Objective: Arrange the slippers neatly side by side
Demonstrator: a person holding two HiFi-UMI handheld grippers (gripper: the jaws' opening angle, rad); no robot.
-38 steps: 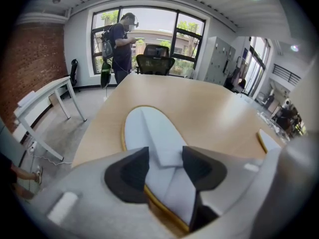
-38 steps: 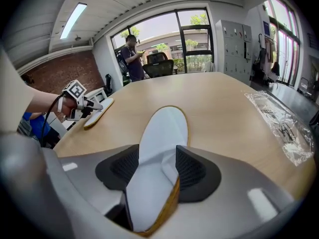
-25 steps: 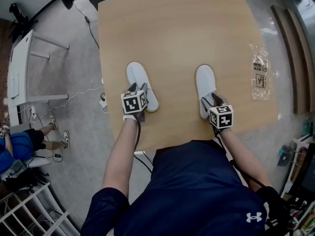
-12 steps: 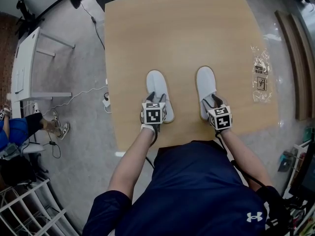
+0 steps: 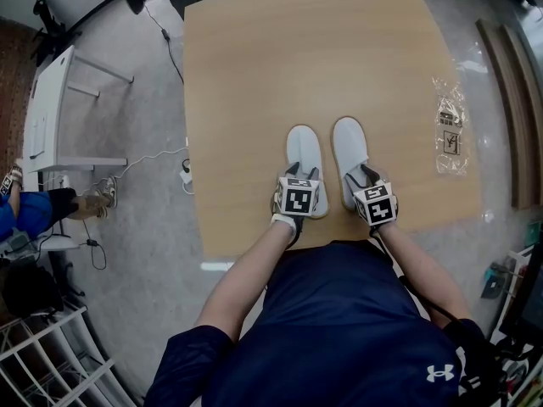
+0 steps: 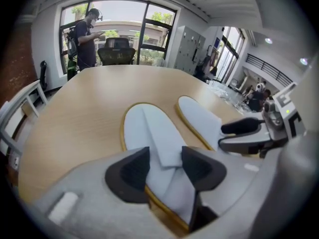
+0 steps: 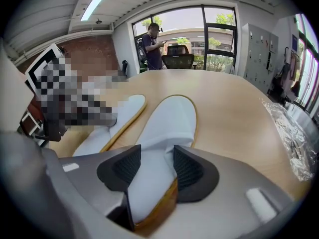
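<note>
Both claws were down at the near edge of the light wooden counter (image 5: 254, 75). The left claw (image 5: 298, 176) was clamped on the heel of the left slipper (image 5: 304, 153), a flat white cloth slipper with a tan-rimmed sole. In the left gripper view its black pads (image 6: 130, 171) pressed in on that heel from both sides.

The right claw (image 5: 363, 175) had the heel of the matching right slipper (image 5: 349, 147) between its pads. Its jaws had just been closing, and in the right gripper view they sat against the white cloth on one side and the sole's edge on the other.

The two slippers lay just beside each other, toes pointing away from the person, with a thin strip of counter between them.

Writing was scarce. A clear plastic wrapper (image 5: 448, 125) near the counter's right edge carried black print too small to read. The person's navy shirt (image 5: 339, 329) showed a white Under Armour logo (image 5: 438, 373).
</note>
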